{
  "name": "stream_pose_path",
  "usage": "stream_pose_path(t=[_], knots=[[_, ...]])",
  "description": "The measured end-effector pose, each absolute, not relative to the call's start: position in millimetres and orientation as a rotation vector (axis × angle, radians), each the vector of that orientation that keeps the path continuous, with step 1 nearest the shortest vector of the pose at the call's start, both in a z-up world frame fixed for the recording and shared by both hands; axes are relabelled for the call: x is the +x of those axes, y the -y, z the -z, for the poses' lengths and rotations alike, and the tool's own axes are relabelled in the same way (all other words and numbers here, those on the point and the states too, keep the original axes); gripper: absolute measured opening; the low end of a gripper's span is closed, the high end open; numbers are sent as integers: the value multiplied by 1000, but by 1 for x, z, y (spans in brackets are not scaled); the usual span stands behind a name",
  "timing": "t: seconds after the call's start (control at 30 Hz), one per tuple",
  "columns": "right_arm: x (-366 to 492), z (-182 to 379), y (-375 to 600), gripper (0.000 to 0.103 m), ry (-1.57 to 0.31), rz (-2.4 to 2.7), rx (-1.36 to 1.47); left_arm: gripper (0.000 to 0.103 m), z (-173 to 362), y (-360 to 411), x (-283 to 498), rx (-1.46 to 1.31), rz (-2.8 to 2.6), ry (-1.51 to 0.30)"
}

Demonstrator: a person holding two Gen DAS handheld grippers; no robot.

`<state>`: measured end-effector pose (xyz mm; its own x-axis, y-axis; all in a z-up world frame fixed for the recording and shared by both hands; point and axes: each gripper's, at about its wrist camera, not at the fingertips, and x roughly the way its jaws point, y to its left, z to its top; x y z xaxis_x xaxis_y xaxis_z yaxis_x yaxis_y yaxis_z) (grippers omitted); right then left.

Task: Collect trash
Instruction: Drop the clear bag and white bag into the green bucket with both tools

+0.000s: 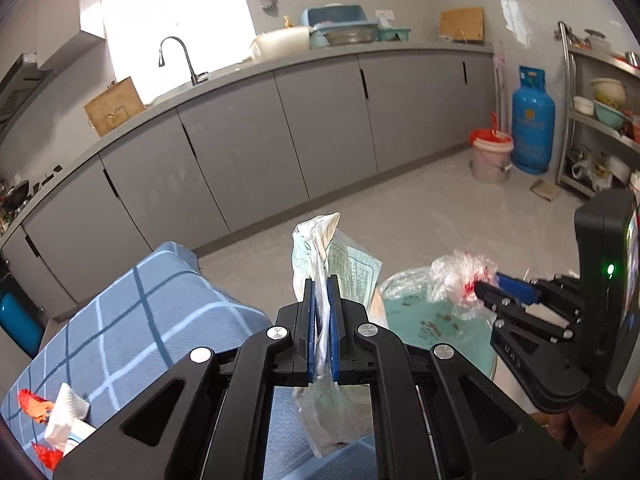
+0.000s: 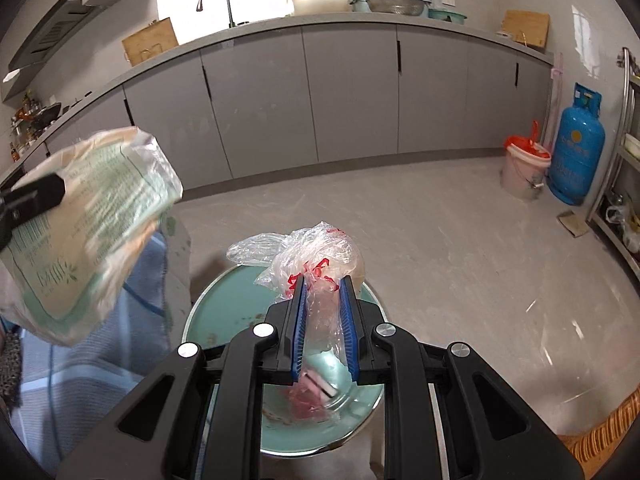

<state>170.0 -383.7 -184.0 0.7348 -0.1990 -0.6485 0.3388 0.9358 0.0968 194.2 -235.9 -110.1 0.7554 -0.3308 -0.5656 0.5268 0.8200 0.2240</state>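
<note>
1. Left gripper (image 1: pixel 321 280): jaws almost shut, pinching one thin see-through wrapper with green print (image 1: pixel 352 272). Wrapper sticks up past the blue pads (image 1: pixel 333 328) and hangs down under them too.
2. Right gripper (image 2: pixel 323 280): jaws nearly closed, squeezing one crinkly clear bag with red marks (image 2: pixel 320 256). Top of the bag puffs out above the tips; rest hangs down between the fingers, with something pink and white inside.
3. Right gripper's bag held over one round green table (image 2: pixel 224 312), which has brown crumbs or stains on it.
4. Left gripper's wrapper held up in the air, beside that table and above one blue checked cloth (image 1: pixel 132 312).
5. On the cloth, bottom left of the left view: two shiny red wrappers (image 1: pixel 34 404) and one crumpled white tissue (image 1: pixel 66 416), lying close together.
6. Far side of the floor: one pale bucket with a red bag inside (image 1: pixel 491 156), just beside one blue gas tank (image 1: pixel 532 120).
7. Along the wall: one long row of grey cupboards (image 1: pixel 240 136) with one tap (image 1: pixel 176 58) on top.
</note>
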Motion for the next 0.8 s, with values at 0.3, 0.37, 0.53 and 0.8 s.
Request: stream_pose_path(t=[0.3, 0.37, 0.53, 0.8], knots=[[177, 196, 400, 48, -683, 303, 262, 64, 134, 244, 201, 403, 487, -563], [176, 196, 402, 50, -682, 304, 274, 64, 134, 245, 201, 408, 484, -573], [173, 188, 402, 59, -683, 290, 325, 76, 121, 229, 202, 403, 434, -558], [183, 154, 356, 63, -694, 110, 409, 85, 88, 171, 191, 437, 298, -494]])
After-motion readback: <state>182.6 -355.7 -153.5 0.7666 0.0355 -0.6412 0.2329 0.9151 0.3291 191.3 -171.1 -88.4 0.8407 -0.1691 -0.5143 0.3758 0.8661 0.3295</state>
